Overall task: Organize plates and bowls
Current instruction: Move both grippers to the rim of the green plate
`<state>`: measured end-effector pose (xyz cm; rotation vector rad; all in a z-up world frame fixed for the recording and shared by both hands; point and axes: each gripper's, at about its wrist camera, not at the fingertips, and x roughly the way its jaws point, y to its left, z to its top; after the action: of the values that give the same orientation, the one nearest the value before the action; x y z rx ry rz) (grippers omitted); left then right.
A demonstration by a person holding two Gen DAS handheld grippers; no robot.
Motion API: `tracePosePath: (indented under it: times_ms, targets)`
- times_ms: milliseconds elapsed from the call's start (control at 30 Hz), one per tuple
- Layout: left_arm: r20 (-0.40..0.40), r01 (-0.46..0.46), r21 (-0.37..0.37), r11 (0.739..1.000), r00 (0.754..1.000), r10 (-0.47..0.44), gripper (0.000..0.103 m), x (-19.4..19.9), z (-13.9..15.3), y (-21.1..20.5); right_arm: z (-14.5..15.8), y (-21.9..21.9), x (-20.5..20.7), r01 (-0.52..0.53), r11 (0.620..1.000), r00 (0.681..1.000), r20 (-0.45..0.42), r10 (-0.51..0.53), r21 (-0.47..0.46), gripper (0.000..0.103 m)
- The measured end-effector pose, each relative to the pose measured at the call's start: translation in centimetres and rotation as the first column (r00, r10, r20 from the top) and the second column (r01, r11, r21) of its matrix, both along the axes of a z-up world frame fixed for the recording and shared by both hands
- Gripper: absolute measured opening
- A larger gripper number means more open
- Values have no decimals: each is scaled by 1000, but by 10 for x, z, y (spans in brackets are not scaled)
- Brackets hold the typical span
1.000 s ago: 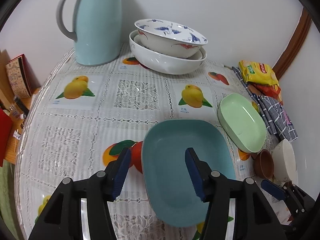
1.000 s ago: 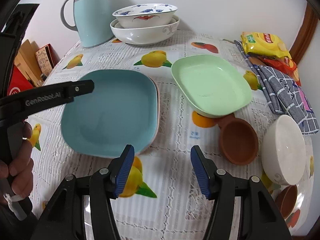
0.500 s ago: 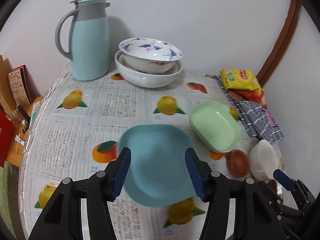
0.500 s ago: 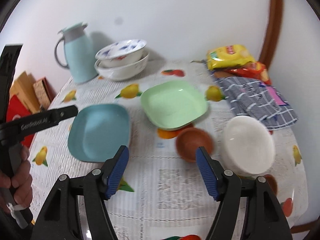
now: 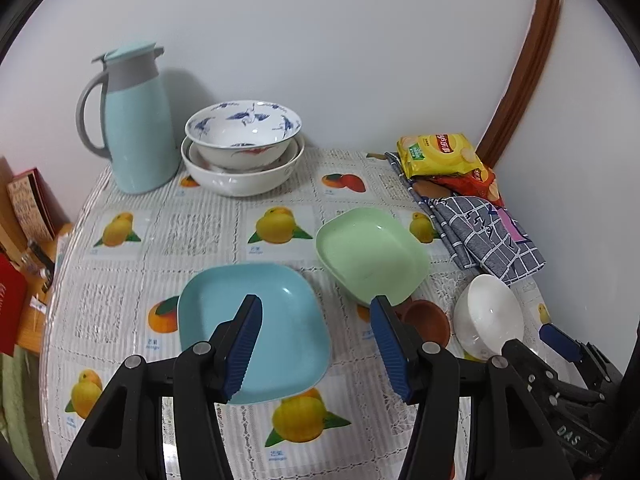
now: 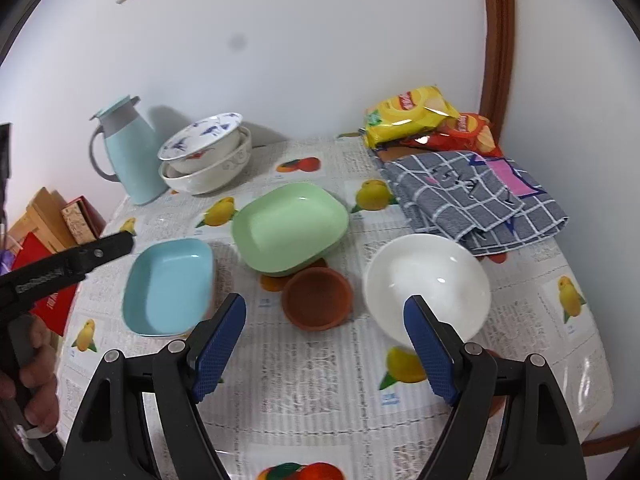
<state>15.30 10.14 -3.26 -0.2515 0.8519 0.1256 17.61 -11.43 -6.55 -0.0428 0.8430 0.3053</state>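
Between grabs, by the look of it: nothing held, both tools poised above the table point(image 6: 320, 392) with dishes still spread out. At the bottom of the right wrist view, right gripper point(image 6: 324, 346) empty, jaws just opened wider and standing well apart, nothing between them; likely next, a drop onto the white bowl point(image 6: 426, 284) or the small brown bowl point(image 6: 318, 298) just ahead, needing a straddle of one rim before closing. At the bottom of the left wrist view, left gripper point(image 5: 316, 348) half open, also empty, hovering over the near edge of the blue plate point(image 5: 256, 328). Blue plate: square with rounded corners, shallow, glossy, flat on the cloth at lower centre. Beyond it to the right, green plate point(image 5: 370, 256), same shape, apparently propped on the brown bowl's rim and tilted. Farther back, upper left of centre, a blue-patterned bowl point(image 5: 244, 128) nested in a larger white one, beside a pale blue jug point(image 5: 132, 124). Far right, snack bags point(image 5: 440, 154) and a checked cloth point(image 5: 484, 240).
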Motion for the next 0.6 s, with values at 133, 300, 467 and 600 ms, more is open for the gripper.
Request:
tracePosePath:
  times_ms: [133, 300, 467, 600]
  targets:
    - [-7, 9, 29, 1000, 1000, -9, 54, 6, 3, -14, 1, -12, 7, 22, 999, 1000, -10, -22, 30, 81]
    - [-13, 62, 33, 998, 998, -62, 54, 13, 7, -28, 6, -15, 13, 24, 1000, 999, 32, -24, -3, 81]
    - [-10, 90, 55, 994, 996, -89, 54, 20, 10, -40, 9, -18, 21, 25, 1000, 999, 39, -25, 3, 81]
    - [-25, 103, 53, 993, 994, -102, 54, 29, 5, -42, 7, -22, 31, 23, 999, 1000, 6, -23, 39, 81]
